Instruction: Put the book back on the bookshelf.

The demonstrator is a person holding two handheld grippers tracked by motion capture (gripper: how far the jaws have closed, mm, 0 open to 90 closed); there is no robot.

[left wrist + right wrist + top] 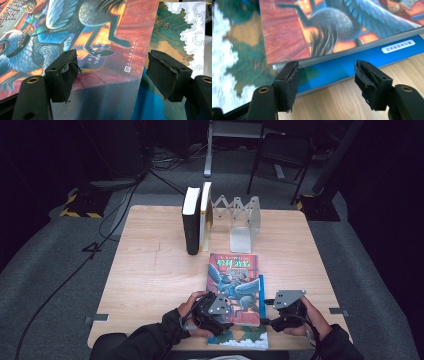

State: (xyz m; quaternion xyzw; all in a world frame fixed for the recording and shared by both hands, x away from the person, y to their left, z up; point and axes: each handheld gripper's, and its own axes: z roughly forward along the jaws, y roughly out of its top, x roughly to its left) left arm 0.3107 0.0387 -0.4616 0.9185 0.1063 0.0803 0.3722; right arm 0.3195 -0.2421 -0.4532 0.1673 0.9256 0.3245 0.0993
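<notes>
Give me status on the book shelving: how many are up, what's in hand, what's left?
Done: a black book and a yellow-spined book stand upright against the expanding bookend.

In hand: nothing gripped. The left gripper and right gripper sit open either side of the illustrated book, with both pairs of fingers clear of it.

Left: that book, lying flat, and the blue book under it.

Both forearms reached in from the near edge, the left claw (216, 312) and the right claw (286, 311) each held with jaws apart, gripping nothing.
</notes>
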